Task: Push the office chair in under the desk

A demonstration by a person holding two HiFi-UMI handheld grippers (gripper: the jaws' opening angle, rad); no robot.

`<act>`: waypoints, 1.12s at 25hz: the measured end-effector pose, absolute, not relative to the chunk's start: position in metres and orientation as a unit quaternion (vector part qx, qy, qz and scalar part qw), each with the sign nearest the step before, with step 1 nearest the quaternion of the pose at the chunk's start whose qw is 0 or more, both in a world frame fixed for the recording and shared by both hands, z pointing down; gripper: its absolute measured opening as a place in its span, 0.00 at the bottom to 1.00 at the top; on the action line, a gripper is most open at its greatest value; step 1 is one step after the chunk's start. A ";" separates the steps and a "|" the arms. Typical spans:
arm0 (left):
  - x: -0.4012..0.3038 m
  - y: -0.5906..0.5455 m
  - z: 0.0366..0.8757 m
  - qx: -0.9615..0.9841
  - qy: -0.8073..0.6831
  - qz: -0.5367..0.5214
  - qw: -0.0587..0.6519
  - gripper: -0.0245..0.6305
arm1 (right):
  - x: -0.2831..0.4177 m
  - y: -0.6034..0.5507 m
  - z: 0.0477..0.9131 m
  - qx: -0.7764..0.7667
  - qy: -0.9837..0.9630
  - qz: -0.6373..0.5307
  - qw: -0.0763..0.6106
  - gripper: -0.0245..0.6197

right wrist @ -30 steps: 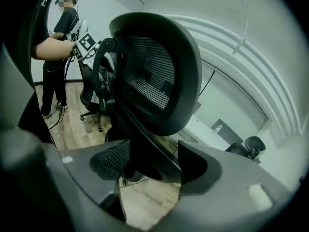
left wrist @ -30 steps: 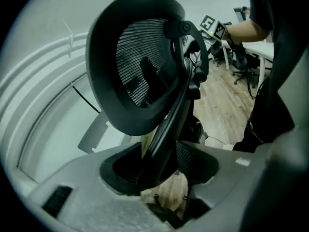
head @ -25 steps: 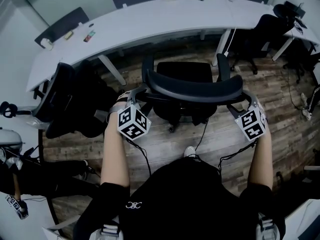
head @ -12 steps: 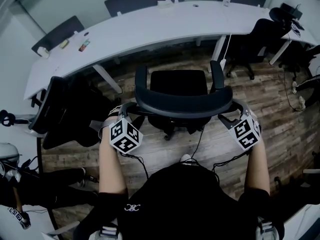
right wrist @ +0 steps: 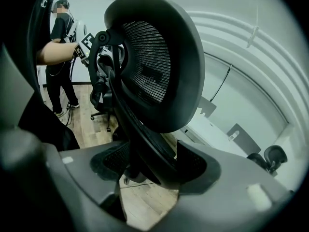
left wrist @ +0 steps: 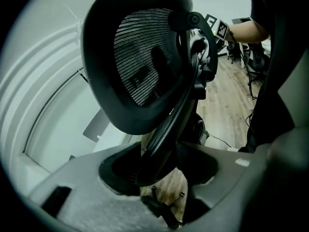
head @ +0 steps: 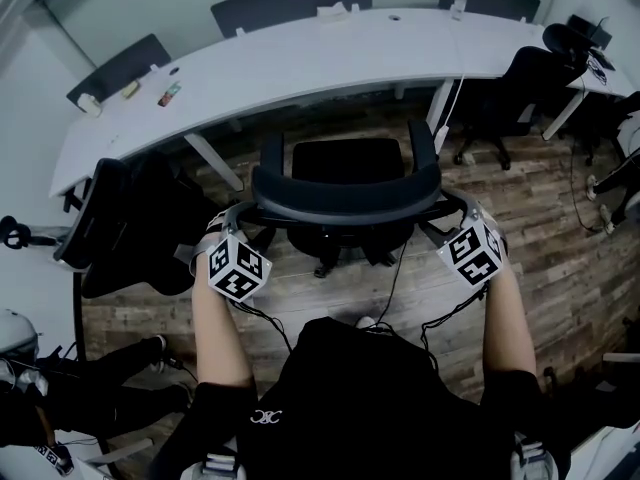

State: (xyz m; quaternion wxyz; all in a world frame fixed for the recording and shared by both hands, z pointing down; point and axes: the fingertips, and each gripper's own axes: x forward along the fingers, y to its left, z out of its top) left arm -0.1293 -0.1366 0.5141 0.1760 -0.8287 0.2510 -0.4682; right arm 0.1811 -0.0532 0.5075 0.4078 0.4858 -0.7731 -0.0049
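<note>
A black office chair [head: 348, 164] stands on the wood floor with its seat facing the long curved white desk [head: 300, 56], just short of the desk's edge. Its mesh backrest [left wrist: 140, 66] fills the left gripper view and appears again as the backrest [right wrist: 154, 57] in the right gripper view. My left gripper [head: 243, 223] holds the left end of the back's frame; in its own view the left gripper [left wrist: 159, 166] has a black frame bar between its jaws. My right gripper [head: 447, 220] holds the right end the same way, and the right gripper [right wrist: 145, 166] is closed round the bar.
A second black chair [head: 110, 218] stands at my left, a third chair [head: 510, 83] at the right by the desk. Small items [head: 168, 93] lie on the desk. Cables [head: 400, 268] trail on the floor under the chair. A person [right wrist: 60, 57] stands behind.
The chair has rolled forward towards the desk, and both grippers have gone with it, still holding the back's frame.
</note>
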 end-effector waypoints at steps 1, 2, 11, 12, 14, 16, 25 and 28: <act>-0.128 -0.141 0.514 -0.832 0.253 -0.461 0.176 0.38 | 0.183 -0.058 0.507 0.484 -0.774 -0.006 0.408 0.52; -0.127 -0.144 0.514 -0.837 0.252 -0.453 0.175 0.38 | 0.184 -0.062 0.507 0.484 -0.774 -0.006 0.408 0.52; -0.113 -0.169 0.510 -0.854 0.255 -0.417 0.178 0.38 | 0.199 -0.096 0.508 0.482 -0.776 0.003 0.408 0.53; -0.111 -0.172 0.510 -0.855 0.256 -0.414 0.178 0.38 | 0.200 -0.100 0.508 0.481 -0.776 0.003 0.408 0.53; -0.109 -0.180 0.511 -0.856 0.258 -0.411 0.178 0.38 | 0.203 -0.109 0.509 0.478 -0.777 0.003 0.409 0.53; -0.105 -0.187 0.511 -0.855 0.263 -0.410 0.176 0.38 | 0.207 -0.120 0.510 0.474 -0.779 0.003 0.411 0.53; -0.080 -0.222 0.509 -0.850 0.269 -0.421 0.164 0.38 | 0.235 -0.169 0.508 0.459 -0.787 0.002 0.412 0.53; -0.075 -0.237 0.508 -0.848 0.279 -0.418 0.166 0.38 | 0.241 -0.187 0.507 0.458 -0.788 0.001 0.410 0.53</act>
